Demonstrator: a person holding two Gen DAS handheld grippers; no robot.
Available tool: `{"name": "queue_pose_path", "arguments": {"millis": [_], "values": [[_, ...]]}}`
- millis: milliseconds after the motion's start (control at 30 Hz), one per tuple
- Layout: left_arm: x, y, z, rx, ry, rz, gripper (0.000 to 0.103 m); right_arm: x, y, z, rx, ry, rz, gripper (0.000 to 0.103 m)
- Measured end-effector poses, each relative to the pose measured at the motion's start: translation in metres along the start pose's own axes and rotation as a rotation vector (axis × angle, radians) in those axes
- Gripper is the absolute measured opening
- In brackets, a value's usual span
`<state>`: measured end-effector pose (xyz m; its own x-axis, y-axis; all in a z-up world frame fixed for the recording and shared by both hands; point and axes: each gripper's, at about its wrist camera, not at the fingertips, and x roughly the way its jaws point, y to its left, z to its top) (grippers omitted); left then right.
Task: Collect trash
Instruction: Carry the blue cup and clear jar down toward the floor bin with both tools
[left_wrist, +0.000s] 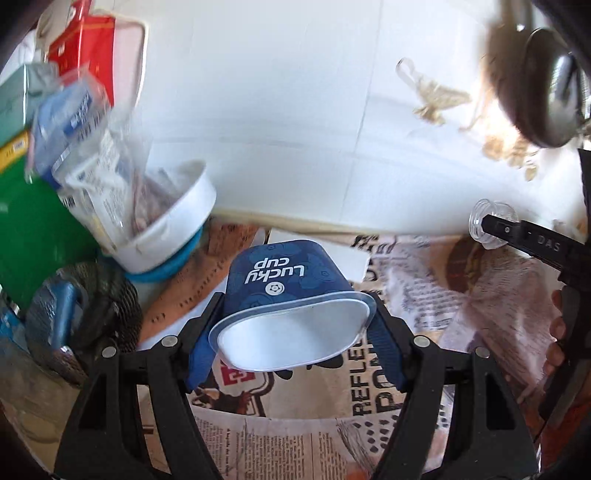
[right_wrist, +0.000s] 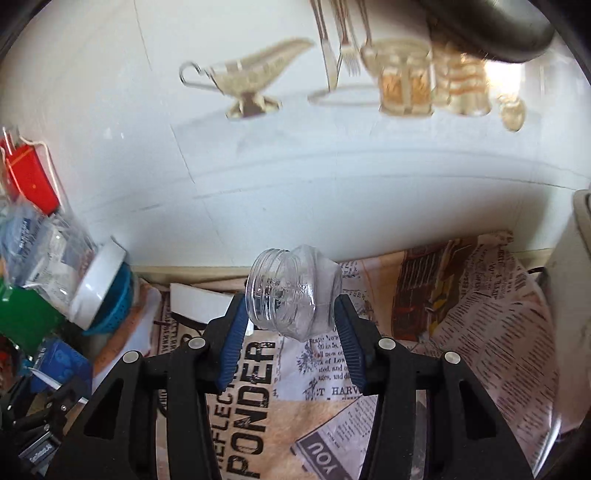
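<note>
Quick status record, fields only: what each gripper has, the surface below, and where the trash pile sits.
left gripper: shut on blue cup, tipped, open mouth toward the camera
right gripper: shut on clear jar, lidless, threaded mouth up and left
surface: newsprint cloth under both grippers
trash pile: white bowl stuffed with wrappers, at the left in both views
backdrop: white wall
</note>
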<state>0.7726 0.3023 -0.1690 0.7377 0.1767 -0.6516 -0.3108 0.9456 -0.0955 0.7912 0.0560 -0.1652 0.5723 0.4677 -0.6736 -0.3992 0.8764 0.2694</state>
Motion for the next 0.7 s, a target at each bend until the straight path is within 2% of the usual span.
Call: {"name": "queue_pose_path", "arguments": {"millis": [167,333,500,700], "values": [[-0.057,0.003,0.012,0.077,-0.068,-0.089,0.072,-0.087,0.019,-0.005,0.028,-0.133,-0.032,0.044],[-0.108,0.000,0.010,0.130,-0.097,-0.162,0.072,-0.148,0.039,-0.023,0.073,-0.218,-0.043,0.044],[-0.150,-0.005,-0.007,0.137,-0.110,-0.197,0.072,-0.204,0.048,-0.045,0.074,-0.266,-0.052,0.044],[-0.192,-0.022,-0.043,0.118,-0.117,-0.205,0.072,-0.256,0.041,-0.077,0.023,-0.294,-0.087,0.044]]}}
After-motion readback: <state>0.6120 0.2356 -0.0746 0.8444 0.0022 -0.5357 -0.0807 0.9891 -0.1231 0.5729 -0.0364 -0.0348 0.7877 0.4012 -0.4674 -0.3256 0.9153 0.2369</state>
